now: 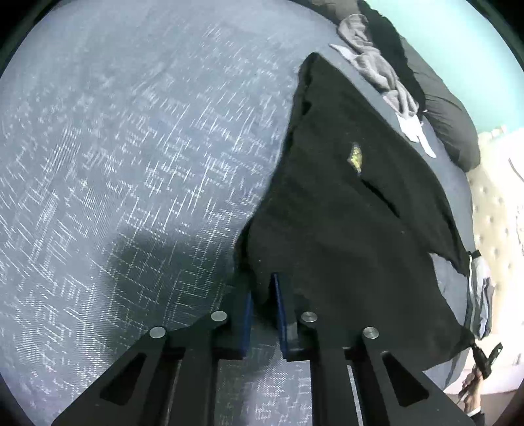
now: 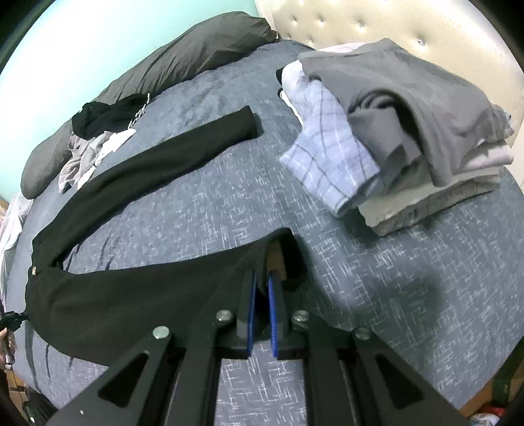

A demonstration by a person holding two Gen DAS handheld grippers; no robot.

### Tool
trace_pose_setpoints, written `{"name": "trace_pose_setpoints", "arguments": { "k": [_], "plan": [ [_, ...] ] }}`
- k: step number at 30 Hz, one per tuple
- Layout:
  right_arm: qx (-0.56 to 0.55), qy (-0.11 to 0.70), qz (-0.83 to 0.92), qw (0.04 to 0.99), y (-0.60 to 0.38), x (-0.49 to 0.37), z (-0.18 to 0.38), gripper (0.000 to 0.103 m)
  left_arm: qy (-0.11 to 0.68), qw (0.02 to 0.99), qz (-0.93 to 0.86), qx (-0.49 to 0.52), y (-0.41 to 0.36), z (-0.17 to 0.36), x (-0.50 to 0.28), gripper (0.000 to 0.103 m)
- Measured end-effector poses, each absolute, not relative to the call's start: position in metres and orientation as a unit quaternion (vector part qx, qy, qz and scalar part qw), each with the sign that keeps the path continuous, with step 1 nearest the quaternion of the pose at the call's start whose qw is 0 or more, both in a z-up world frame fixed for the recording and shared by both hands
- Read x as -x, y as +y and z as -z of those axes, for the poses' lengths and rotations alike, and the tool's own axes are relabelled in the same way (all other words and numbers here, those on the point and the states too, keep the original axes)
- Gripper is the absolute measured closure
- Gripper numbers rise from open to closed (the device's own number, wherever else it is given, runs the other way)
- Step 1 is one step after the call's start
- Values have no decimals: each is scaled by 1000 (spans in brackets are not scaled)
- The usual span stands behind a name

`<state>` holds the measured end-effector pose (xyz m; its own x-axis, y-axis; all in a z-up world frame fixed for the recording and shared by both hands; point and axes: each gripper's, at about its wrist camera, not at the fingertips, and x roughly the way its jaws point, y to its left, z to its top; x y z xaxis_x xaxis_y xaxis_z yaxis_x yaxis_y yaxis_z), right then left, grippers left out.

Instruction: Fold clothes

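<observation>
left gripper [image 1: 263, 295] pinching black trousers [image 1: 344, 209] waistband, right gripper [image 2: 262, 288] pinching leg hem

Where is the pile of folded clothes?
In the right wrist view, the folded pile sits on the bed at upper right, near the headboard, right of the black pants.

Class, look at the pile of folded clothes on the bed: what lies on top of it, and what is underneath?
On top of the pile of folded clothes lies a grey garment. Under it show a blue checked shirt and pale folded layers. The pile sits on the blue bedcover; anything beneath it is hidden.
</observation>
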<state>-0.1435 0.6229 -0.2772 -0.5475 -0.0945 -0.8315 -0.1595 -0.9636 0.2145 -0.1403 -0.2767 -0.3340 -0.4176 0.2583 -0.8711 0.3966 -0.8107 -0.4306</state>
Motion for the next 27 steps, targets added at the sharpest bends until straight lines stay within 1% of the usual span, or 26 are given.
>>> {"name": "trace_pose_setpoints", "arguments": {
  "k": [6, 12, 19, 27],
  "plan": [
    [460, 136, -877, 7, 618, 152, 259, 96, 298, 34, 797, -525, -275, 303, 147, 95],
    [441, 132, -888, -5, 613, 179, 230, 97, 293, 32, 805, -514, -276, 274, 154, 96],
    [418, 127, -899, -17, 606, 211, 197, 97, 291, 31, 811, -506, -276, 249, 184, 97],
    [401, 126, -907, -3, 609, 270, 176, 98, 303, 34, 813, -496, -281, 230, 232, 97]
  ]
}}
